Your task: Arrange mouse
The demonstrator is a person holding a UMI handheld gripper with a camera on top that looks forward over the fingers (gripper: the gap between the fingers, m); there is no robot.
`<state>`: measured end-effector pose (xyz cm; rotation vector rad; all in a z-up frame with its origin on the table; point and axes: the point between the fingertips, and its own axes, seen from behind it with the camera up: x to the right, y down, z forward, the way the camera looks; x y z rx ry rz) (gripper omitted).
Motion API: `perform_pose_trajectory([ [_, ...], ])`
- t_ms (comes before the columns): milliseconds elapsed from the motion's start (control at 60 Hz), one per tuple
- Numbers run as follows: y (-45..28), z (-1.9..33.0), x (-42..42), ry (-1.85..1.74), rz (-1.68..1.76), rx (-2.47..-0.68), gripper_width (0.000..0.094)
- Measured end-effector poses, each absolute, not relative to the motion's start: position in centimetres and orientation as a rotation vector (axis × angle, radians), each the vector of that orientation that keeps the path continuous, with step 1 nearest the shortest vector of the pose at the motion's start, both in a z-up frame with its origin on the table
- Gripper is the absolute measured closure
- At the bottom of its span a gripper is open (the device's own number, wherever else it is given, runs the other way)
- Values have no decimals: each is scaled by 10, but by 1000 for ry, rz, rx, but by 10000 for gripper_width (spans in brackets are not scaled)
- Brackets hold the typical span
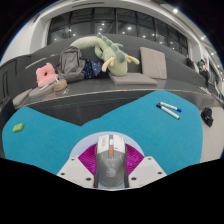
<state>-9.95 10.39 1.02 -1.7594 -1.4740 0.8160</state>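
A grey computer mouse (110,161) with an orange scroll wheel sits between my fingers, its nose pointing away from me. My gripper (110,160) is shut on the mouse: the magenta pads (89,160) press on both of its sides. The mouse hangs over a turquoise mat (60,125) that covers the near part of the table. The mouse's underside is hidden.
A blue and white marker pen (168,109) lies on the mat to the right, beyond the fingers. A small green block (17,127) lies at the mat's left. Farther back stand a grey sofa (150,62) with plush toys (112,52), a grey backpack (73,62) and a pink object (46,74).
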Motion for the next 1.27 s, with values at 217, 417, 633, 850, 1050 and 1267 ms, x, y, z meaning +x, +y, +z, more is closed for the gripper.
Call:
perform_pose_trajectory([
  [217, 105, -17, -93, -1523, 795, -1750, 382],
  [417, 97, 43, -63, -1498, 829, -1684, 77],
  [633, 69, 108, 28, -1509, 870, -1660, 86],
  [850, 55, 115, 115, -1544, 871, -1682, 86],
  [1050, 56, 117, 142, -1554, 865, -1668, 82],
  [1267, 56, 117, 151, -1555, 838, -1651, 87],
])
